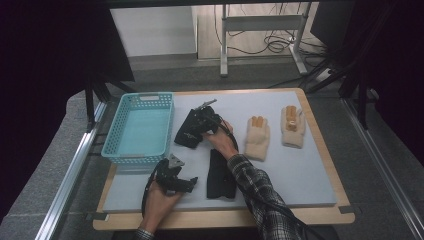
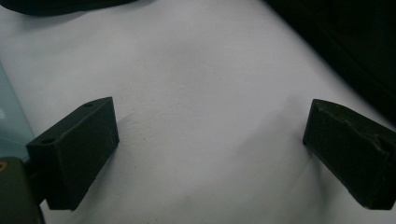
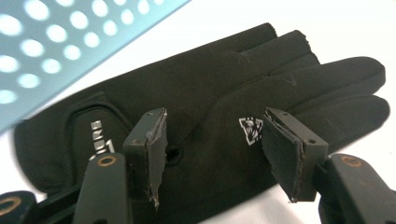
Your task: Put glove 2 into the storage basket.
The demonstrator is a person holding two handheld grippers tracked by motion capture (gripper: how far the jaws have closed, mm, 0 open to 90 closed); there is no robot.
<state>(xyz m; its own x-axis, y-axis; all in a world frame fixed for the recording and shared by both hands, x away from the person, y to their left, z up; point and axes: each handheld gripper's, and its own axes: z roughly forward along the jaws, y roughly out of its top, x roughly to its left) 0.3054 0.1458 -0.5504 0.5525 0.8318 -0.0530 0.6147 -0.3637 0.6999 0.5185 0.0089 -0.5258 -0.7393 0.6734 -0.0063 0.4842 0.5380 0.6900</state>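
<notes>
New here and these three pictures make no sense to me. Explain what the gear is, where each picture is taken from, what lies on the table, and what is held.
A person holds a hand-held two-jaw tool in each hand.

The high view looks down on the table. It shows a blue basket, two black gloves and two cream gloves.

The other two pictures come from cameras riding on the tools. The left gripper is open above bare table. The right gripper is open over the black glove beside the basket, with nothing gripped.
</notes>
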